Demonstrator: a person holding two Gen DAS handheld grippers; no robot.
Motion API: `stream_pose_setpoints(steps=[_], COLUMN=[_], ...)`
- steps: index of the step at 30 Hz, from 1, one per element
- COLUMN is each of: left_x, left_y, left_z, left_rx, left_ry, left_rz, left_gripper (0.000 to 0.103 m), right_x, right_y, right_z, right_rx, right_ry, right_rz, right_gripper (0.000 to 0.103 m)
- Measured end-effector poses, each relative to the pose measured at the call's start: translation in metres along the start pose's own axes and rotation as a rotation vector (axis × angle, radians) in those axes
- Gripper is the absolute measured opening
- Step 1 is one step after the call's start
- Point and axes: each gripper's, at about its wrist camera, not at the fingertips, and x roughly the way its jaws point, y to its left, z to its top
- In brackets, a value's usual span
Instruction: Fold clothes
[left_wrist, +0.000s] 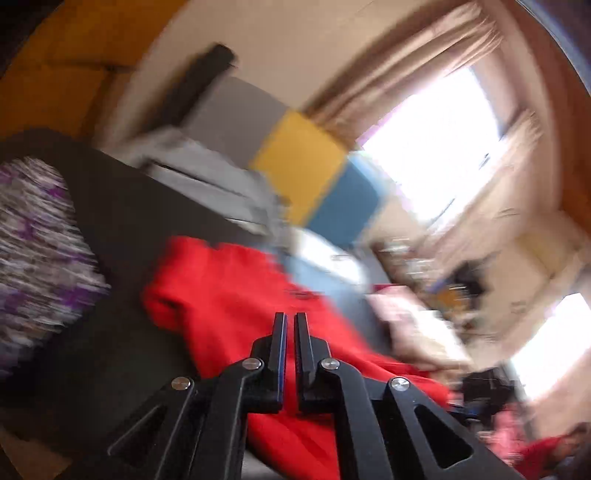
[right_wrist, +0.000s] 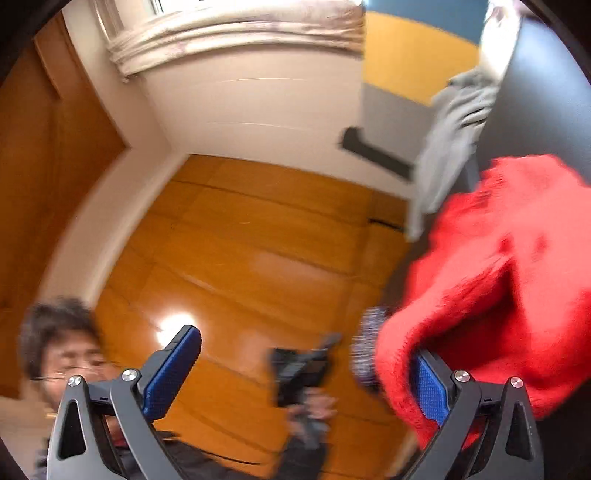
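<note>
Red garment (left_wrist: 229, 295): one, lying crumpled on a dark surface (left_wrist: 122, 221), one edge draped over the right gripper's (right_wrist: 306, 373) outer finger. One grey garment (left_wrist: 207, 173) lies behind it. Left gripper (left_wrist: 290, 325): jaws nearly closed, whether pinching cloth cannot be told. Right gripper: jaws wide apart, clamping nothing.

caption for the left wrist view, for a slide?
Left gripper, jaws shut with nothing between them, above a red garment on a dark surface; motion-blurred room behind.

Each gripper (left_wrist: 290, 325) is black with silver screws; the right gripper (right_wrist: 306, 373) has blue textured pads (right_wrist: 170, 373).
</note>
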Motion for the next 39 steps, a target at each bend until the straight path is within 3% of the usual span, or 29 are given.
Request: stream_pose_setpoints(steps=[4, 7, 9, 12, 17, 21, 25, 29, 35, 39], left_x=[0.017, 0.049, 0.075, 0.113, 0.145, 0.147, 0.156, 0.153, 0.146, 0.148], left_y=[0.015, -0.016, -0.046, -0.084, -0.092, -0.092, -0.072, -0.066, -0.057, -0.046], left_z=[-0.014, -0.046, -0.075, -0.119, -0.159, -0.172, -0.163, -0.155, -0.142, -0.146], left_rx=[-0.037, 0.064, 0.19, 0.366, 0.435, 0.517, 0.403, 0.437, 0.434, 0.393], left_ry=[0.108, 0.22, 0.312, 0.441, 0.584, 0.623, 0.68, 0.714, 0.699, 0.696], left_rz=[-0.008, -0.076, -0.124, -0.163, -0.137, -0.125, -0.149, -0.132, -0.115, -0.143], left_gripper=[0.005, 0.006, 0.006, 0.006, 0.006, 0.007, 0.005, 0.001, 0.001, 0.001], right_x=[0.022, 0.032, 0.028, 0.01, -0.035, -0.028, -0.034, -0.052, -0.039, -0.025], right_y=[-0.015, -0.028, -0.039, -0.053, -0.069, -0.089, -0.07, -0.042, 0.005, 0.003], right_z=[-0.023, -0.032, -0.031, -0.022, -0.009, 0.008, 0.053, 0.109, 0.126, 0.067], right_rx=[-0.003, 0.023, 0.069, 0.131, 0.218, 0.303, 0.232, 0.123, -0.098, -0.164], right_ry=[0.157, 0.202, 0.183, 0.097, -0.118, -0.143, -0.314, -0.541, -0.372, -0.077], right_rz=[-0.167, -0.27, -0.308, -0.34, -0.346, -0.245, -0.159, -0.199, -0.5, -0.561], right_gripper=[0.103, 0.103, 0.103, 0.103, 0.103, 0.103, 0.103, 0.103, 0.103, 0.103])
